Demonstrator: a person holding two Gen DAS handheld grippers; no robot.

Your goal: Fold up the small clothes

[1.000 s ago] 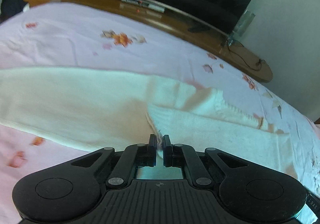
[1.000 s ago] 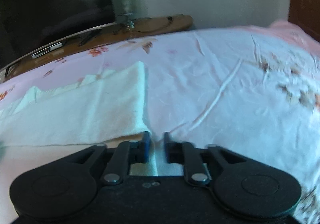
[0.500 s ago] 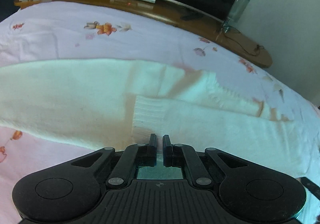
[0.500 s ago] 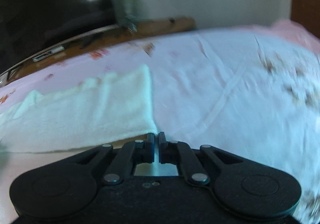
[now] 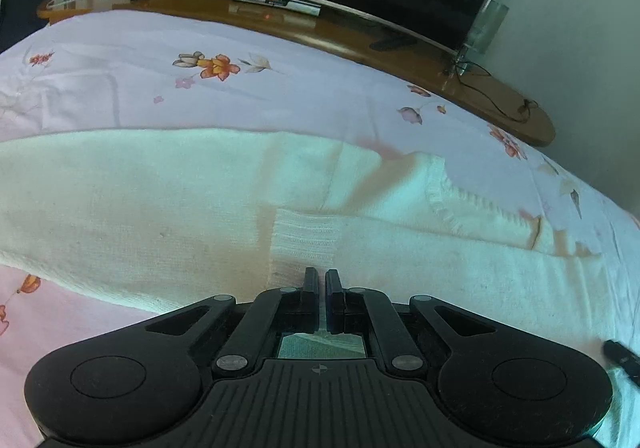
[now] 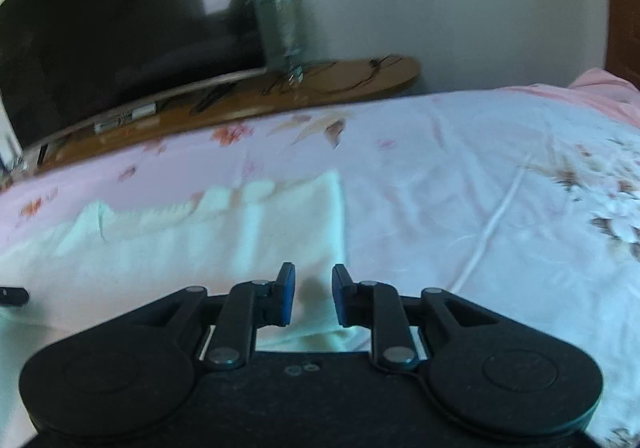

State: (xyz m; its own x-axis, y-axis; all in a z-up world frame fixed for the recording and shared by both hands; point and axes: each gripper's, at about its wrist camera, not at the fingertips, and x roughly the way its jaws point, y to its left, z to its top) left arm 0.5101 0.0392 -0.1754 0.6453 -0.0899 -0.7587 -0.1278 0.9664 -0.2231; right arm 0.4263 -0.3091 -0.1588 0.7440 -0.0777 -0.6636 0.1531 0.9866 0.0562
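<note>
Lying flat across the pink floral bedsheet [image 5: 280, 88] is the cream knitted sweater [image 5: 140, 200], one ribbed-cuff sleeve [image 5: 400, 244] folded over its body. The left tongs [image 5: 321, 284] are clenched over that cuff; whether cloth is pinched is hidden. The right tongs [image 6: 313, 290], having just parted, stand released above the sweater's edge. Beyond, a wooden TV stand [image 5: 360, 36].

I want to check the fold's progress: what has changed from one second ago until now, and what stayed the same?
The left gripper, shut on the sleeve cuff, has laid it flat onto the cream sweater. The right gripper closed, then its jaws have just been opening over the sweater's corner. The sweater's body and the floral bedsheet stayed put.
</note>
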